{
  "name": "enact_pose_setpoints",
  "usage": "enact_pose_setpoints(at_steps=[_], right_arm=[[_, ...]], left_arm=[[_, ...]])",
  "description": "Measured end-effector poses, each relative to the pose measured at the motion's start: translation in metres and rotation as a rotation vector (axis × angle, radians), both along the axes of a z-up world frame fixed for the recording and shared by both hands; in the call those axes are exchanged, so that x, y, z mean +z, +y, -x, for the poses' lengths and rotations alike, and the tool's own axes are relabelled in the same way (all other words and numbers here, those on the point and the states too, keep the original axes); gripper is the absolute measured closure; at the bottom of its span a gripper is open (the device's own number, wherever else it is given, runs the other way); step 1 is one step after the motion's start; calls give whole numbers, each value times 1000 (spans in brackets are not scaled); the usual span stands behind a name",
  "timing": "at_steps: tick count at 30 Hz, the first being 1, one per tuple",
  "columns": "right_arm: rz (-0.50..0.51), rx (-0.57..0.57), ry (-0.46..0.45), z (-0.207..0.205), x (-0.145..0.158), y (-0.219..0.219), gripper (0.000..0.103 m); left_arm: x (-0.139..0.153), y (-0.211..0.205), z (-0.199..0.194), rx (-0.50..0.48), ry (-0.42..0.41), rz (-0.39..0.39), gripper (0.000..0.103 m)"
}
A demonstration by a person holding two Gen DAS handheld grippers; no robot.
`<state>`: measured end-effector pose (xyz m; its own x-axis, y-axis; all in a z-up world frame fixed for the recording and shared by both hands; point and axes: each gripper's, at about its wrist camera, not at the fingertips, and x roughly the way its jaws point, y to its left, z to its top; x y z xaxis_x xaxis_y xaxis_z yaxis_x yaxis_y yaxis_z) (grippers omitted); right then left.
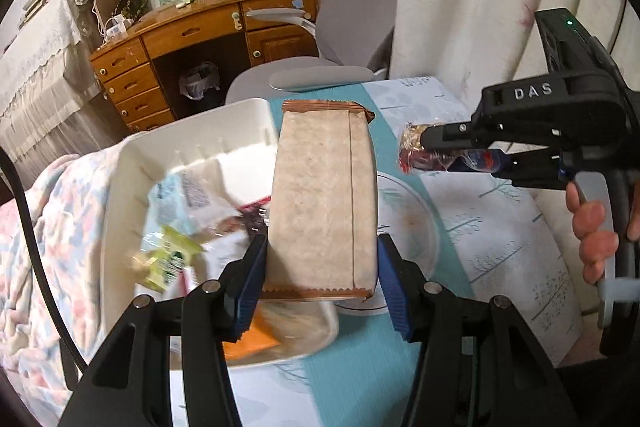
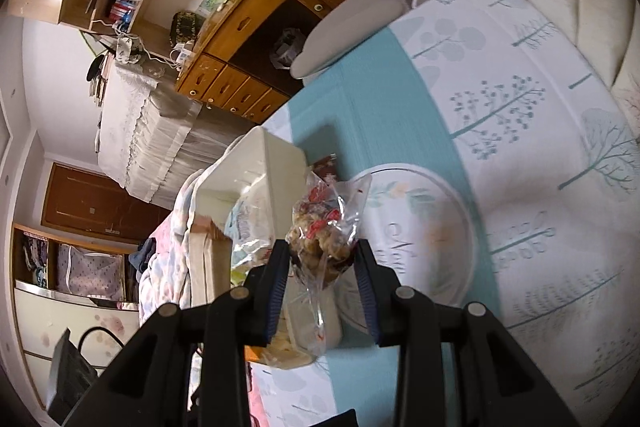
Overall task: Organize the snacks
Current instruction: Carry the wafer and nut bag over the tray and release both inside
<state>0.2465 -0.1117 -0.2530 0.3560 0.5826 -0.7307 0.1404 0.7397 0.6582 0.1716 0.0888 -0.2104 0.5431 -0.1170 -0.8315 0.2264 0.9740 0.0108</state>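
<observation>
My left gripper [image 1: 322,271] is shut on a long beige snack pack [image 1: 324,195] with brown crimped ends, held above the table. Left of it stands a white bin [image 1: 192,135] with several snack packets inside, among them a green one [image 1: 168,259]. My right gripper [image 2: 322,275] is shut on a clear-wrapped snack bag [image 2: 320,235] of brown pieces with red print; in the left wrist view that right gripper [image 1: 424,151] and its snack bag [image 1: 414,147] hang over the table to the right. An empty glass plate [image 2: 424,227] lies below both.
The table wears a cloth [image 2: 520,99] of teal stripe and tree prints. A grey chair [image 1: 352,27] stands behind it, a wooden desk [image 1: 208,39] with drawers farther back. A patterned blanket [image 1: 52,227] lies left of the bin. A hand [image 1: 592,227] grips the right tool.
</observation>
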Motion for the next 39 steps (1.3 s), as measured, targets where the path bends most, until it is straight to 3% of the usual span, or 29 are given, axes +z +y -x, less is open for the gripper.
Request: enact_pose_setpoints(at_steps=[12, 18, 23, 26, 28, 29, 35, 39], right_arm=[[104, 27, -54, 8, 2, 94, 69], [243, 92, -62, 11, 1, 145, 69], [287, 134, -59, 13, 0, 171, 69], [318, 159, -62, 15, 1, 180, 55], [334, 175, -69, 16, 5, 184, 48], [341, 182, -73, 17, 7, 185, 48], [408, 220, -103, 23, 23, 176, 46], [469, 248, -173, 27, 34, 162, 28]], left_arm=[[-17, 93, -20, 31, 16, -7, 51], [-28, 129, -29, 64, 30, -9, 51], [-31, 151, -33, 101, 46, 25, 50], [-29, 158, -34, 106, 51, 36, 48], [-28, 161, -36, 114, 75, 56, 32], [-28, 161, -37, 119, 92, 63, 29], [-19, 159, -38, 140, 166, 74, 24], [-11, 155, -36, 145, 194, 70, 21]])
